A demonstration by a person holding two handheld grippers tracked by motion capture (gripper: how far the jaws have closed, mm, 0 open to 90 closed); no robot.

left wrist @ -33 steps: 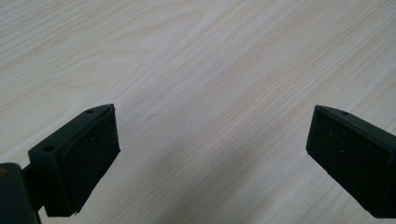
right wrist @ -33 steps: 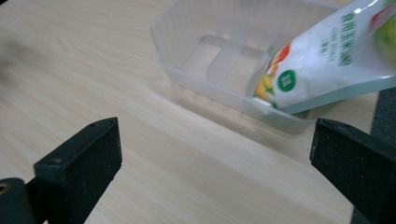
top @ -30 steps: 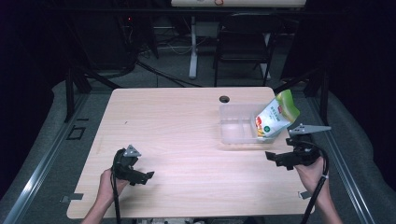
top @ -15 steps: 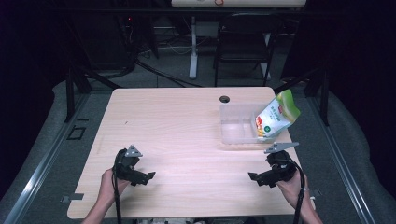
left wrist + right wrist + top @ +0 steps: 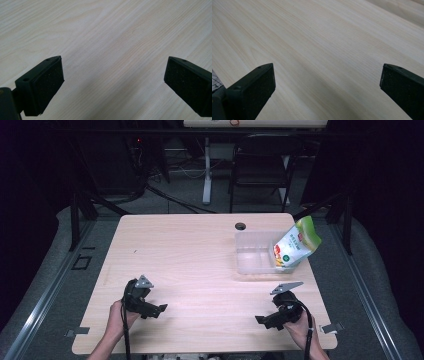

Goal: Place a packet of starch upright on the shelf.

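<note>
1. High view: a pale wooden counter [image 5: 200, 250] is sitting in a dark room. A clear plastic tub [image 5: 250, 254] is standing near the counter's far right corner. A green and white pouch [image 5: 295, 247] is leaning tilted at the tub's right end, its lower part inside the tub and its top sticking out past the rim. A small dark hole [image 5: 240, 226] is showing in the counter just beyond the tub. Well in front of the tub, toward the near edge, a hand [image 5: 295, 325] is holding the right tool [image 5: 261, 321]. Far to the tub's left and also near the front edge, the other hand [image 5: 117, 317] is holding the left tool [image 5: 159, 309].

2. Left gripper view: the left tool [image 5: 112, 80] is hanging over bare wood, its two black jaws spread wide apart and holding nothing.

3. Right gripper view: the right tool [image 5: 325, 85] is likewise pointing at bare wood grain, jaws standing wide apart with nothing between them.
</note>
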